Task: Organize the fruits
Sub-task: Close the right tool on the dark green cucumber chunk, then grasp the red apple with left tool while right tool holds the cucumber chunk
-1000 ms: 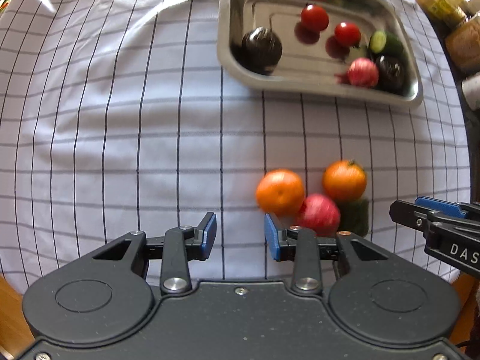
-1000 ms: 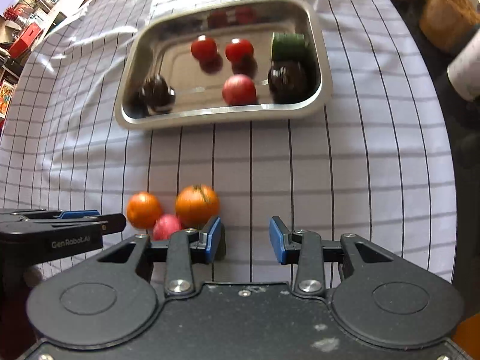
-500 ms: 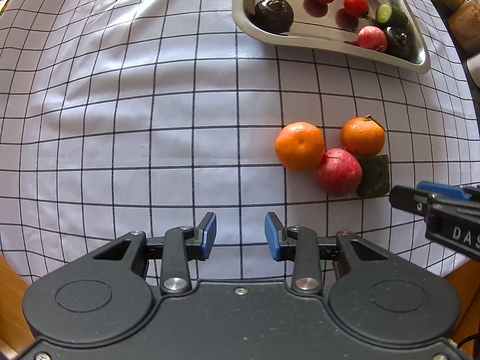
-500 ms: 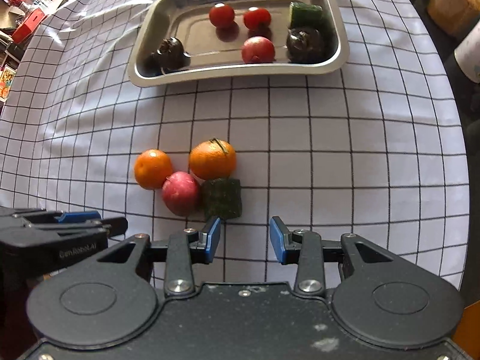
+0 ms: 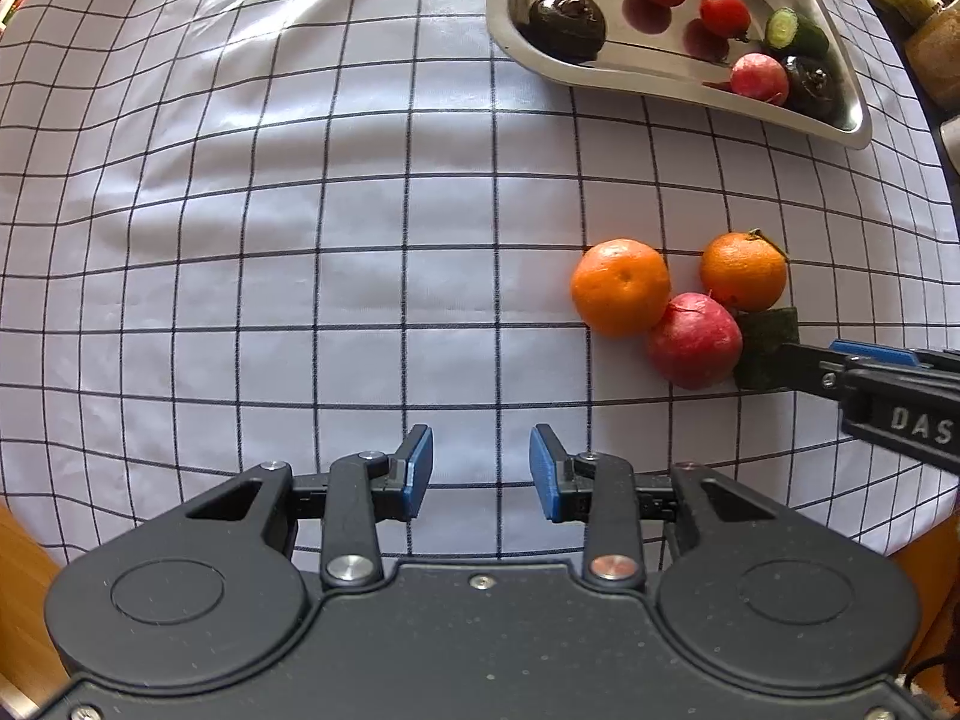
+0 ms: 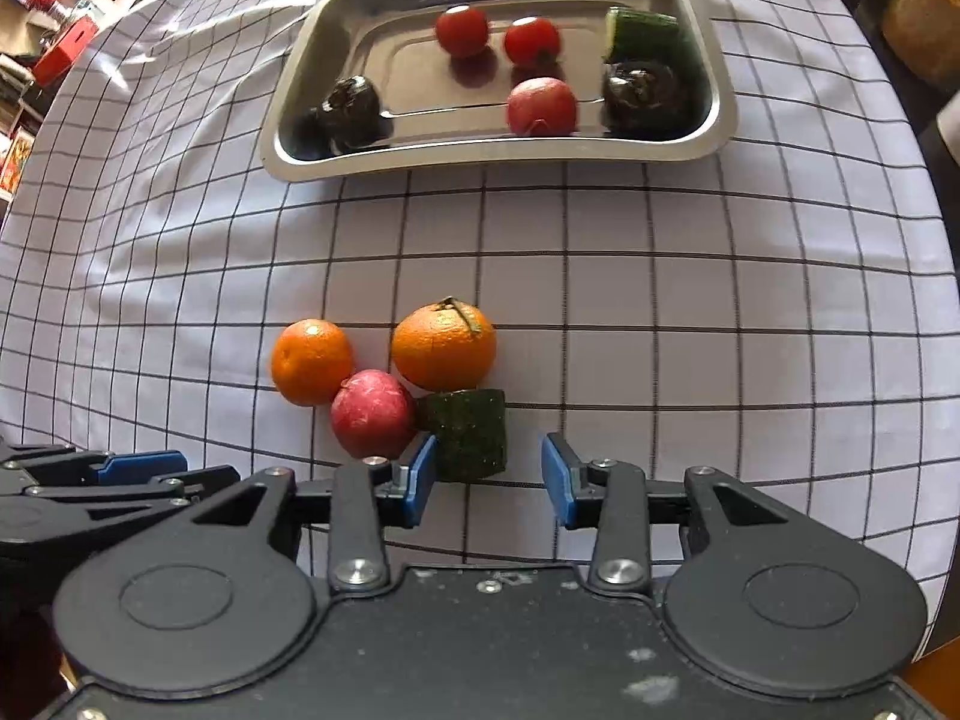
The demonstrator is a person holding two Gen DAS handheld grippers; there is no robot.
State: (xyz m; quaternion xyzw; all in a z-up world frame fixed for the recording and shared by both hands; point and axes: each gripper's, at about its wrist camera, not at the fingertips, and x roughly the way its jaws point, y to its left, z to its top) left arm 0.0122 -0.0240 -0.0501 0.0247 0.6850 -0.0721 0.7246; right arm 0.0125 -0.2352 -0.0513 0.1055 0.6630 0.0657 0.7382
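From where I stand, 4 loose pieces sit bunched together on the checked cloth (image 6: pixel 660 312), near the person: 2 oranges, the left orange (image 6: pixel 311 369) and the stemmed orange (image 6: pixel 444 345), a red apple (image 6: pixel 372 413) tucked against both, and a dark green cucumber chunk (image 6: pixel 471 433) touching the apple's right side. They look heaped like that simply because nobody has sorted them yet.

Farther off stands the steel tray (image 6: pixel 492 162), already carrying 2 cherry tomatoes (image 6: pixel 461 30), a second red fruit (image 6: pixel 541 105), another cucumber piece (image 6: pixel 642 36) and 2 dark round fruits, one at the left end (image 6: pixel 351 111) and one at the right (image 6: pixel 645 97). I take the tray to be where everything is meant to end up, so the job seems roughly half done.

The right gripper (image 6: pixel 486 480) hangs low just short of the cluster, its blue pads spread apart and nothing between them; the left pad sits right in front of the cucumber chunk. That placement suggests the chunk is its target, being the nearest piece and the easiest to take without disturbing the round fruit.

The left gripper (image 5: pixel 480 471) hovers over bare cloth to the left of the pile, jaws likewise parted and empty, the nearest orange (image 5: pixel 619 287) well ahead and to its right. It looks parked out of the way, perhaps waiting its turn at that orange.

Whichever goes in, the oranges and apple lean on each other, so a nudge could set them rolling.
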